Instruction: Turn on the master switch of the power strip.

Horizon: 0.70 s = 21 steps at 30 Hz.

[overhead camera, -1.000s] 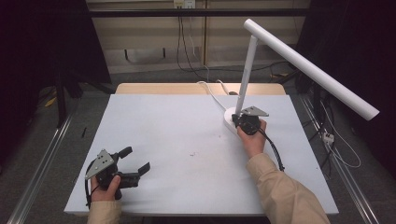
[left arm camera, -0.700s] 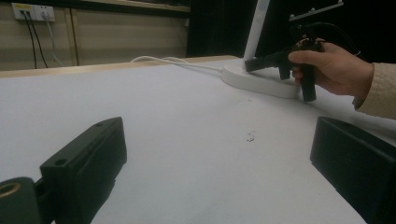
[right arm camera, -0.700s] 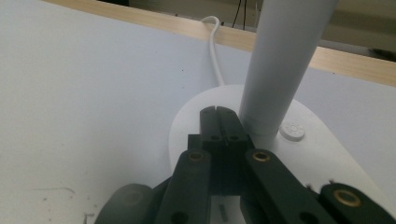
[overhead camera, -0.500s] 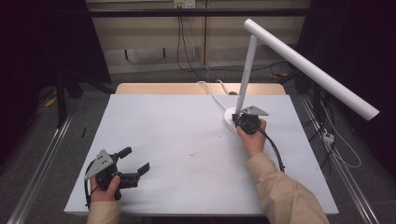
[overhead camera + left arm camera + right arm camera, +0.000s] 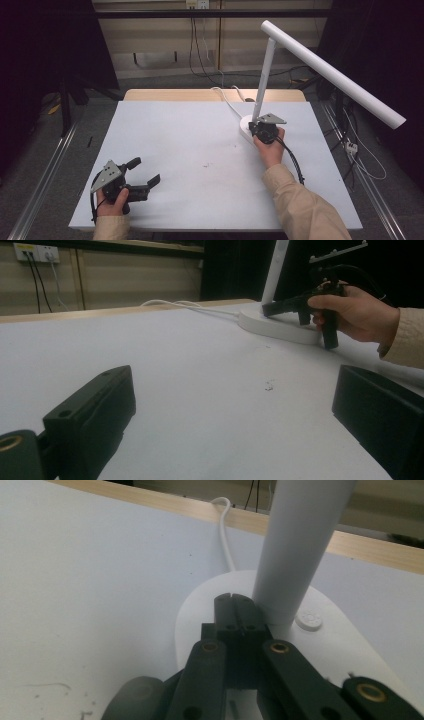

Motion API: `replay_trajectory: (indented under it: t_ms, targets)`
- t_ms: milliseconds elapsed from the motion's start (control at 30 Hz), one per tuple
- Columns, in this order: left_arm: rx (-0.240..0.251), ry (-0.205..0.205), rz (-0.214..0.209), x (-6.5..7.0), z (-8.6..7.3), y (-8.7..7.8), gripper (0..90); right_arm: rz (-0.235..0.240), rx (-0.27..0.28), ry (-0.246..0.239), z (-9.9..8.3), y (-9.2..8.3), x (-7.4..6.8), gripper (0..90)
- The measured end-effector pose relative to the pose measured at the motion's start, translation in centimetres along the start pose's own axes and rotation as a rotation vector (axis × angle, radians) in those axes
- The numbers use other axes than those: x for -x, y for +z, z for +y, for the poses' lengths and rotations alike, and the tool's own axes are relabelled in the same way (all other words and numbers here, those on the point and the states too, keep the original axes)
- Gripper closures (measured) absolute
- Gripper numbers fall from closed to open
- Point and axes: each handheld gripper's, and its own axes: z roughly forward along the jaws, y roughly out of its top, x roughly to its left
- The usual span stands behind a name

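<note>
A white desk lamp stands at the table's back right, with a round base point(image 5: 245, 131), an upright pole point(image 5: 263, 80) and a long slanted head point(image 5: 340, 77). My right gripper point(image 5: 255, 128) is shut with nothing in it. In the right gripper view its closed tips point(image 5: 234, 600) lie on the lamp base point(image 5: 325, 655), right beside the pole point(image 5: 300, 545) and left of a small round button point(image 5: 308, 619). My left gripper point(image 5: 146, 171) is held low at the front left of the table, jaws wide open and holding nothing point(image 5: 232, 385). It looks across at the right gripper point(image 5: 270, 309).
The white table top point(image 5: 200, 145) has a few dark specks point(image 5: 206, 165) near its middle. The lamp's white cord point(image 5: 227, 100) runs from the base over the wooden back edge point(image 5: 175, 95). Cables and a wall socket are behind the table, and metal rails run along both sides.
</note>
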Motion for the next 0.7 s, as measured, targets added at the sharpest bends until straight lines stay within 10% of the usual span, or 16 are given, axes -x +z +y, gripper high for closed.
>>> replay_trajectory:
  t_ms: [700]
  targets:
    - [-0.009, 0.008, 0.001, -0.10, 0.00, 0.12, 3.4, 0.001, -0.007, -0.022, 0.04, 0.01, 0.01, 90.0]
